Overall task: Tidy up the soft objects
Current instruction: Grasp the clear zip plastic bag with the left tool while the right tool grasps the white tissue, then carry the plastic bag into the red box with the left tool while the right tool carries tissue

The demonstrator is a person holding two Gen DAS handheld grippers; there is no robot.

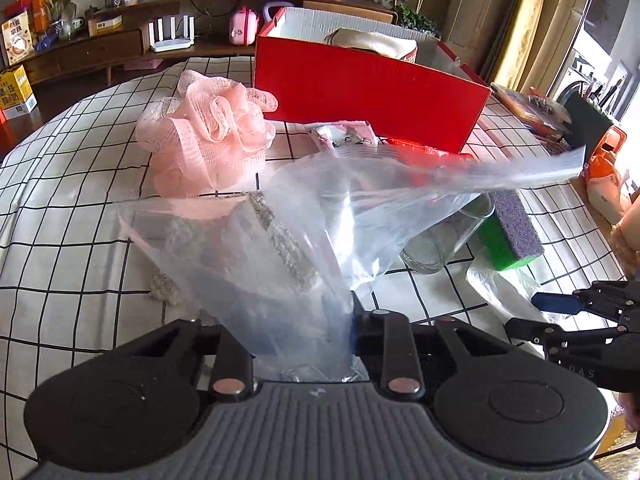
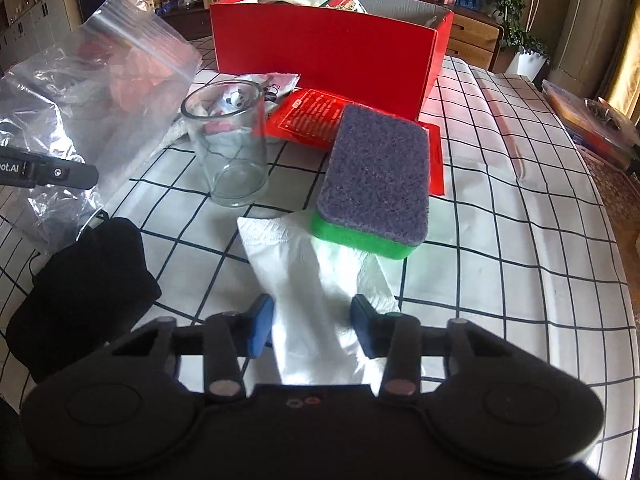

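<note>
two grippers over a black-gridded white tablecloth [image 2: 500, 240]. the left gripper [image 1: 304, 332] has its jaws pinched on a clear zip bag [image 1: 280, 240]; the plastic bunches up between the fingers and hides the left pad completely, so only the blue edge of the right one shows. the bag billows up and forward, its zip edge trailing off to the right, and through it something grey and blurred can be made out, too hazy to name. behind it sits a pink bath pouf [image 1: 208, 136], on the cloth and partly veiled by the bag's rim.

in the right wrist view, the right gripper [image 2: 312, 328] has its blue pads standing apart on either side of a white tissue [image 2: 312, 280] lying flat on the cloth; small gaps show at the pads, so no clear pinch. the tissue's far corner slips under a green sponge with a purple scrub face [image 2: 376, 176]. beside it is an upright empty glass [image 2: 228, 144], and behind that a red packet [image 2: 308, 120] half covered by the sponge. a red box [image 2: 320, 56] stands at the back, with pale cloth peeking over its rim. a black fabric lump [image 2: 84, 280] sits at lower left, cut off by the gripper body.
</note>
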